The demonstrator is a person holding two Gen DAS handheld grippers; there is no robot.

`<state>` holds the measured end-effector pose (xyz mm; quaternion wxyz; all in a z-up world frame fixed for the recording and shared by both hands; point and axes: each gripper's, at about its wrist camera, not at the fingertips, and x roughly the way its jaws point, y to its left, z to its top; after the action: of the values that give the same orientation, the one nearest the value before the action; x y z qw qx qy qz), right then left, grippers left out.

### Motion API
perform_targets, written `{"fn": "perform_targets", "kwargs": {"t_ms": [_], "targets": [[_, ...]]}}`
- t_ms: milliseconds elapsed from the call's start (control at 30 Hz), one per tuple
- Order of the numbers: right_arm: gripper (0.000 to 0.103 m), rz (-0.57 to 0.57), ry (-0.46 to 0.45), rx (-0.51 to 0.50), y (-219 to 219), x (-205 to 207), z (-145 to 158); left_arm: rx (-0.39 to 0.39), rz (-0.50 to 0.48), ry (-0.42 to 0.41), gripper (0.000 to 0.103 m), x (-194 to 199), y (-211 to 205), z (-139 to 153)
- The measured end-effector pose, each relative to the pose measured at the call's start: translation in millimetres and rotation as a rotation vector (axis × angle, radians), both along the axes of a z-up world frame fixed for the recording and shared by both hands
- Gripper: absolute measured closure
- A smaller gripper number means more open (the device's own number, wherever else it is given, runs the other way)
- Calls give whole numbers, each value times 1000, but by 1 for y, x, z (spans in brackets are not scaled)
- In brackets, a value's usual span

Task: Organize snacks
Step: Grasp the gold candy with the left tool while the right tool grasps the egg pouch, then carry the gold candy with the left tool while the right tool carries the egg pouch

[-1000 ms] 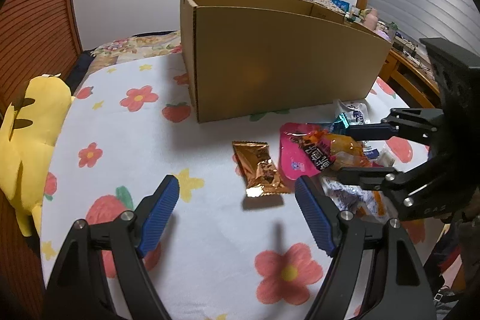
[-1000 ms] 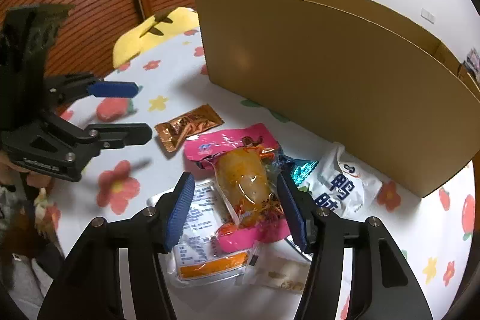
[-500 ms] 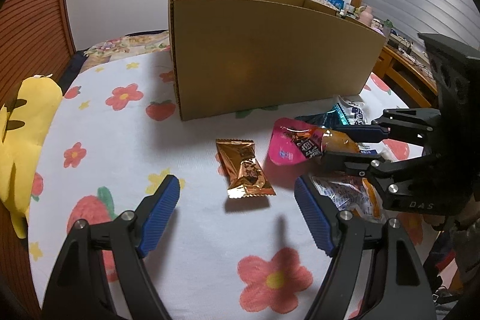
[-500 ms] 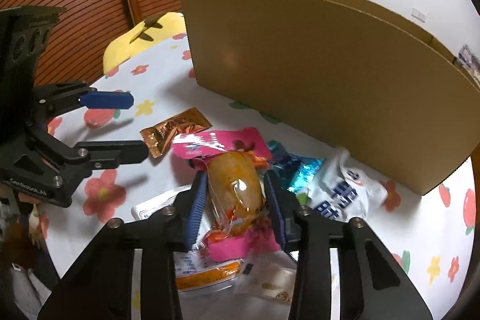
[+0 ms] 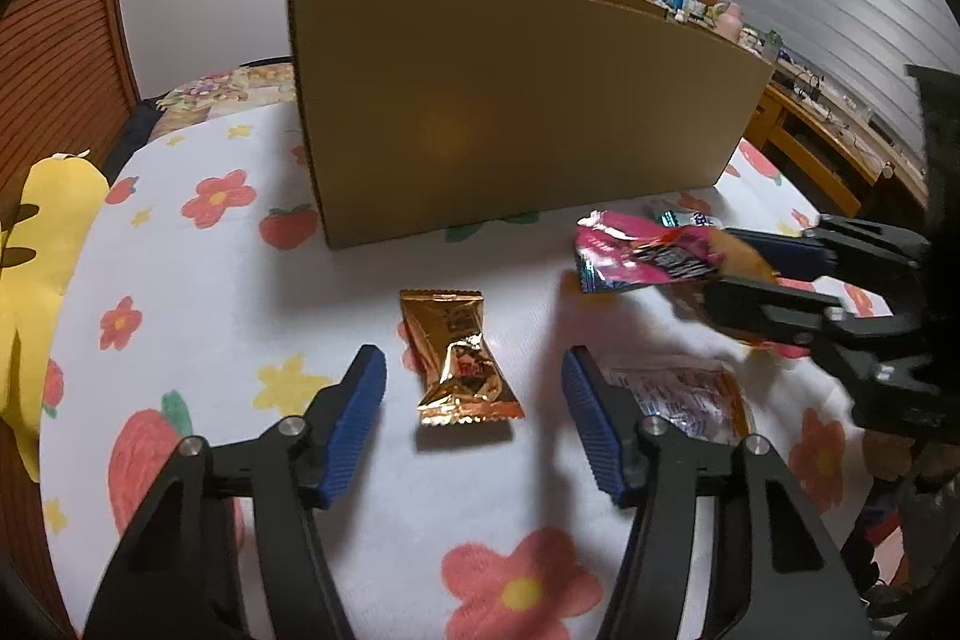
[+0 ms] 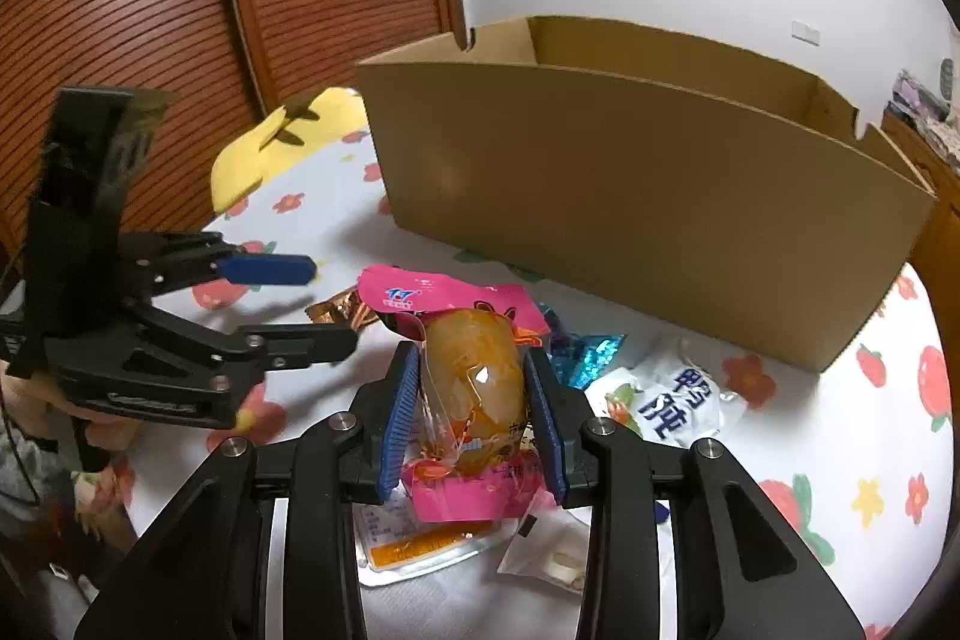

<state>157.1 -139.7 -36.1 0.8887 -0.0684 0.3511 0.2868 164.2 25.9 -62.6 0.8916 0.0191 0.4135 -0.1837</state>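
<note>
Right gripper clamps the pink pack; left gripper, jaws closing, straddles the gold packet untouched; next, likely the box.

Both cameras ride the handheld grippers and look forward and downward along their fingers, close over the flowered tablecloth. The left wrist view looks toward the cardboard box at the far side, with a shuttered window far right. The right wrist view faces the same box from further right, wooden slatted doors behind. Each view catches the other gripper, and both share the box and cloth.
</note>
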Motion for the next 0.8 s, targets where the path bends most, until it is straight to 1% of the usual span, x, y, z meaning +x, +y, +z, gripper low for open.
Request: {"fn": "perform_targets", "kwargs": {"t_ms": [133, 267, 333, 400, 467, 800], "targets": [[68, -18, -12, 30, -9, -7, 5, 9, 10, 14, 45, 6, -3, -3], [68, -39, -21, 36, -18, -15, 9, 22, 23, 19, 45, 10, -5, -5], [68, -47, -26, 42, -22, -18, 12, 16, 28, 24, 54, 11, -4, -5], [68, -54, -31, 49, -25, -19, 14, 11, 26, 31, 65, 12, -3, -6], [68, -64, -34, 59, -29, -19, 16, 17, 21, 30, 72, 12, -3, -7], [68, -76, -39, 72, -41, -24, 18, 22, 20, 29, 80, 5, 0, -8]]}}
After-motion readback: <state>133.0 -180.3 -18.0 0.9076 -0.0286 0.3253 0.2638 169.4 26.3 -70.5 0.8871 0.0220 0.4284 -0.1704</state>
